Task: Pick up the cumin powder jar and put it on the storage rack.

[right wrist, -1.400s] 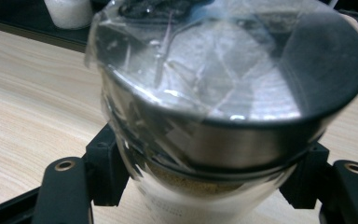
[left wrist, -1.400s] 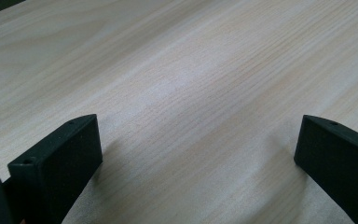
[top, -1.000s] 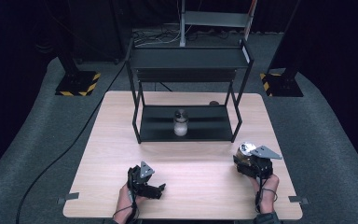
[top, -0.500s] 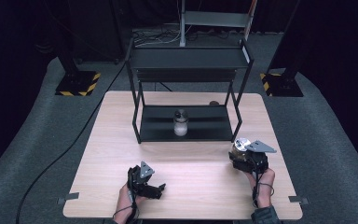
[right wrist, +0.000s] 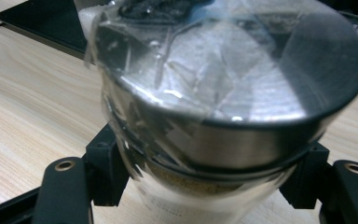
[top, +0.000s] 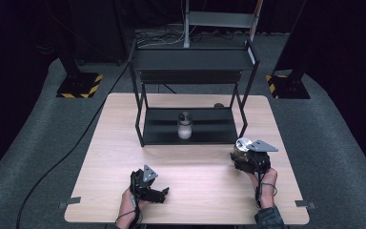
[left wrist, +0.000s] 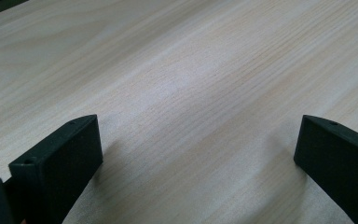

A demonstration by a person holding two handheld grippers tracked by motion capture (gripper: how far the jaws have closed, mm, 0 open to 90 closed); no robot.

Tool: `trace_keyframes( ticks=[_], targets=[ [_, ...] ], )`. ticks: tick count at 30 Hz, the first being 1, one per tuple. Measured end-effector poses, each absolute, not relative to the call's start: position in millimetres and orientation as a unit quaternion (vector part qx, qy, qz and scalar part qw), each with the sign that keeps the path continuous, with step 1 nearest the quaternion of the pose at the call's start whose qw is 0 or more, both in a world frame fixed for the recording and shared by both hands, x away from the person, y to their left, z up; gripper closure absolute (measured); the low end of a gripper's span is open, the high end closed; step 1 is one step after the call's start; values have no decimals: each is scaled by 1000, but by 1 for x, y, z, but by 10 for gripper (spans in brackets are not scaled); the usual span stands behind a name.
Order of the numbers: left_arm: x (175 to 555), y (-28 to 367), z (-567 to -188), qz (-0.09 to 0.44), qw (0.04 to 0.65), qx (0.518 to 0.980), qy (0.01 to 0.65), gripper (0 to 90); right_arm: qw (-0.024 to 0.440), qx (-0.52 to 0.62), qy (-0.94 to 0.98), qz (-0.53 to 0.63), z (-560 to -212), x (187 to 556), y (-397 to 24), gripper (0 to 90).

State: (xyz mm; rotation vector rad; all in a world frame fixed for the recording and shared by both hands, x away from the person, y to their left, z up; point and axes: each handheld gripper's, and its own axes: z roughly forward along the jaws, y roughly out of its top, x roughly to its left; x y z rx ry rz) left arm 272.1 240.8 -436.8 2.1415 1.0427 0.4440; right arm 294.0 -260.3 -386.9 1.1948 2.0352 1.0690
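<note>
Jar (right wrist: 223,107) with a metal lid, wrapped in clear film, is clamped between the jaws of the right gripper (top: 249,157) — both black pads press on the glass just under the lid rim in the right gripper view. From the high view that gripper sits at about 4 o'clock on the table (top: 205,176), near its front right. Compared with a second ago it has shifted a little toward 10 o'clock, inward and toward the shelf; the grip has not altered over that interval.

Left gripper (top: 147,183) at about 7 o'clock, near the front edge — no displacement between the earlier frames and now. Its jaws stand wide apart with nothing between them, bare wood grain below in the left gripper view (left wrist: 186,102).

Farther back, around 12 o'clock: black two-tier shelf rack (top: 190,59). On its lower tier (top: 162,126) stands a second jar (top: 185,125), upright, white contents, roughly central.

Judgement: the held jar is in transit toward the rack, likely for the lower tier beside the one already there. The carry looks barely begun — the gap to the rack's front edge is still open. Watch the front right upright (top: 244,112) on approach, and the film, which may make the glass slippery
</note>
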Motion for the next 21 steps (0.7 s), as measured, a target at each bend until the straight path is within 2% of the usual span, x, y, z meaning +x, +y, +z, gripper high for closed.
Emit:
trace_keyframes(
  ticks=[21],
  targets=[
    [272, 241, -437, 172, 352, 828, 402, 6, 268, 430, 765, 397, -385, 315, -249, 300]
  ],
)
